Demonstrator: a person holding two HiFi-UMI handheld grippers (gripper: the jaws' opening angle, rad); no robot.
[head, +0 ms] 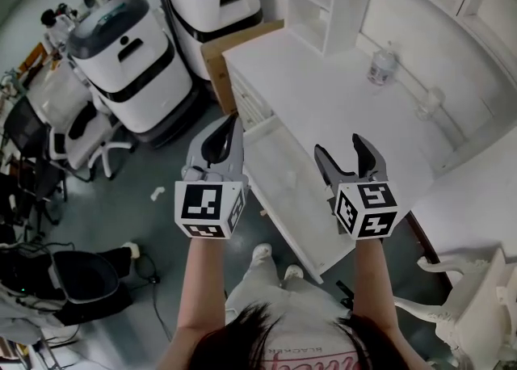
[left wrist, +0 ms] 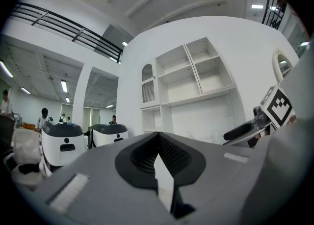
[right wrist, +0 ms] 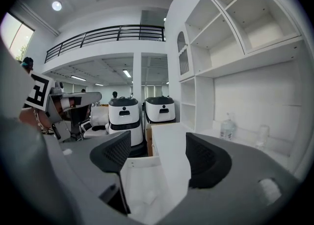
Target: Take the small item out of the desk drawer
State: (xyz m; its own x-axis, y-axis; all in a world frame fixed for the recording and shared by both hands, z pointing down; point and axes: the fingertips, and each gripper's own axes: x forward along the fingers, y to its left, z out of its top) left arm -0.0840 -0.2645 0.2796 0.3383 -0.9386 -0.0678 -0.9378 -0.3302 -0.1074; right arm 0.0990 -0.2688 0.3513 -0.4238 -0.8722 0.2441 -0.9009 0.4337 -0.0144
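Both hold nothing: left gripper pinched together, right gripper spread wide, above the open drawer at frame centre. A small pale item lies faintly visible on its floor; probably light, maybe soft, so pinch across its middle.

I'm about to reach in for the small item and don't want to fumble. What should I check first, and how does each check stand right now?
1. The drawer is pulled out of the desk: ok.
2. The right gripper is open and empty: ok, jaws apart, nothing between them.
3. The right gripper is lined up: ok, its own view shows the drawer's inside between the jaws.
4. The left gripper is out of the way: ok, shut, empty, left of the drawer.
5. The small item is spotted: cannot tell, only a faint pale shape on the white drawer floor.
6. The bottle is clear of the path: ok, far back on the desk.
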